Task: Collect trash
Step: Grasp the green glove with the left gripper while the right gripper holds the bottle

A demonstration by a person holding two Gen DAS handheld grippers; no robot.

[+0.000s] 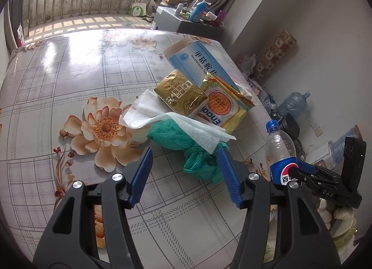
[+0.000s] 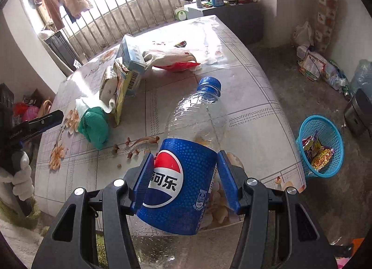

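My right gripper (image 2: 184,181) pinches an empty Pepsi bottle (image 2: 186,164) by its blue label, cap tilted away, above the table's (image 2: 255,111) near edge. My left gripper (image 1: 186,176) is spread, holding nothing, a green plastic bag (image 1: 186,145) just beyond its tips. Farther back lie tissue (image 1: 148,111), wrappers, a medicine box (image 1: 202,62). A blue basket (image 2: 334,143) sits on the floor

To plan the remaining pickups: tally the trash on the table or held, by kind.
Plastic bottle: 1
Cardboard box: 1
Wrappers: 3 (gold wrapper, yellow wrapper, red-and-white wrapper)
Tissue heap: 1
Green plastic bag: 1
Total: 7
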